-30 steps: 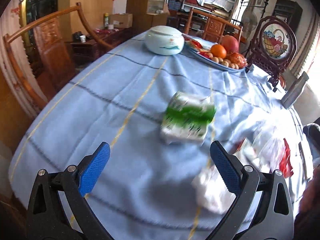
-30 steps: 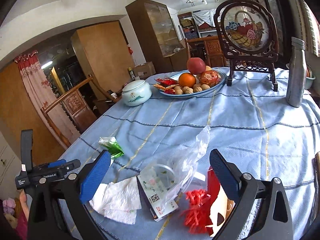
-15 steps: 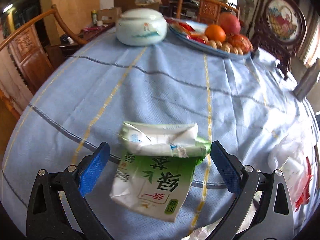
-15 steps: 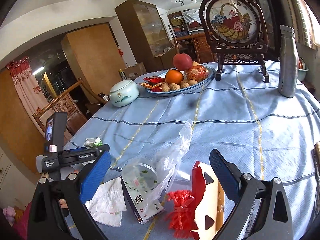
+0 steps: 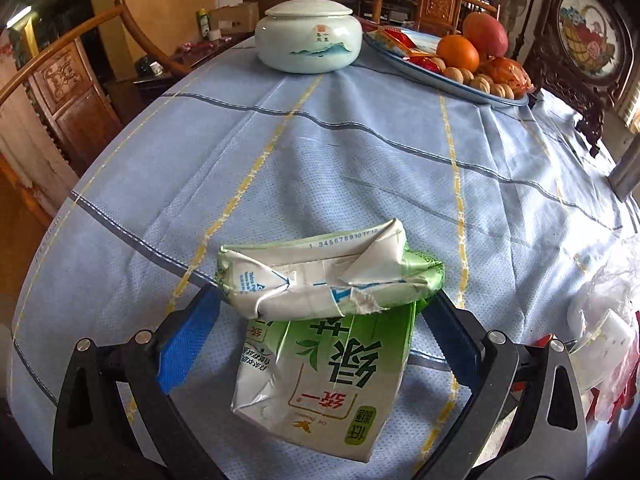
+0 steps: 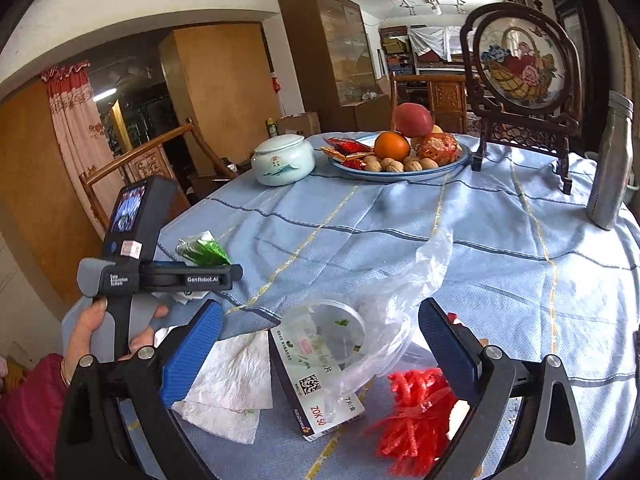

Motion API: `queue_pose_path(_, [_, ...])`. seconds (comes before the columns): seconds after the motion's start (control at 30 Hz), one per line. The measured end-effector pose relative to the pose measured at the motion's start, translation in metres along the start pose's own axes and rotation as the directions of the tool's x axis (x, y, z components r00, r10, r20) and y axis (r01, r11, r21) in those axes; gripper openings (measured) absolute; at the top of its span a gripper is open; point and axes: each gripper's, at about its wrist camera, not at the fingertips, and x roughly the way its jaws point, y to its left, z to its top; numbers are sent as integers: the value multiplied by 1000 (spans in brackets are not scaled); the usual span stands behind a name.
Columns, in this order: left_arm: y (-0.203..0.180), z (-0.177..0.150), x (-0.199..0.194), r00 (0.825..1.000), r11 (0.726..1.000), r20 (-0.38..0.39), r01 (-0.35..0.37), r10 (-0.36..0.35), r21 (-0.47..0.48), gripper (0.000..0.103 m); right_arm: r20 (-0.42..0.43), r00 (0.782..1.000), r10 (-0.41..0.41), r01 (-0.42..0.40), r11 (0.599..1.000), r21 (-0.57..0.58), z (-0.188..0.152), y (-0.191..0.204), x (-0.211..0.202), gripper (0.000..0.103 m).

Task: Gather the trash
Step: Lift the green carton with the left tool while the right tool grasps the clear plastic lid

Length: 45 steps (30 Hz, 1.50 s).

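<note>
Right now my left gripper (image 5: 320, 312) sits low over the table (image 5: 360, 168), its jaws spread wide on either side of a crumpled green and white drink carton (image 5: 324, 320). The carton lies on the blue cloth between the two blue pads; its folded top end reaches across almost the full gap, close to both pads, though I cannot tell whether either pad actually touches it. From the right wrist view I see the same carton (image 6: 202, 249) poking up beyond the left gripper's body (image 6: 160, 276), with the hand (image 6: 108, 336) wrapped around its handle.

My right gripper (image 6: 320, 344) also has its jaws wide apart and holds nothing. Between and just ahead of its pads lies a cluster of litter: a creased white paper napkin (image 6: 228, 392) on the left, a small flat box (image 6: 316, 380) with a printed code beside it, a thin clear plastic bag (image 6: 400, 304) draped over the box and over a round clear lid (image 6: 328, 328), and a bundle of red plastic strips (image 6: 416, 420) near the right pad.

Further back on the table stand a pale lidded jar (image 5: 308, 36), a plate of fruit and walnuts (image 6: 400, 156), a carved wooden screen with a flower-basket picture (image 6: 520, 76), and a metal bottle (image 6: 610, 160) at the right edge. Wooden chairs (image 5: 60, 80) ring the table.
</note>
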Motion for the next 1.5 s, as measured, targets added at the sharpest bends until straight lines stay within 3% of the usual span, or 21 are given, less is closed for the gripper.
queue_pose_path(0.1, [4,1,9,999,1000,-37,7,-8,-27,96,-21,1000,-10,9,998,-63,-2,14,9,88])
queue_pose_path(0.3, [1,0,9,999,1000,-35,-7,6,-14,96,-122,988,-94,81,991,-107,-7,18,45,84])
queue_pose_path(0.37, [2,0,9,999,1000,-35,0,0,-19,96,-162,979,-120,103,989,-108,-9,13,56,71])
queue_pose_path(0.4, [2,0,8,999,1000,-34,7,-7,-22,96,-176,978,-115,98,990,-102,-11,11,58,58])
queue_pose_path(0.43, [3,1,7,999,999,-31,19,-20,-30,96,-176,979,-102,89,993,-79,-11,8,57,57])
queue_pose_path(0.5, [6,2,4,999,998,-18,49,-49,-44,94,-144,986,-87,80,995,-54,-9,7,48,57])
queue_pose_path(0.53, [6,2,1,998,997,-8,59,-59,-45,85,-124,989,-83,77,996,-53,-8,7,43,57])
queue_pose_path(0.63, [5,4,-7,997,997,35,66,-65,-39,85,-80,995,-60,56,998,-42,-5,8,28,57])
queue_pose_path(0.9, [0,4,-29,987,997,138,79,-77,-4,85,-74,997,-38,38,999,-5,-1,2,23,57])
queue_pose_path(1.17, [0,-1,-54,968,997,240,73,-75,17,85,-39,999,-38,38,999,5,3,0,15,57])
queue_pose_path(1.5, [1,-17,-59,969,998,240,58,-59,11,85,-13,1000,-11,11,1000,29,4,-2,3,57])
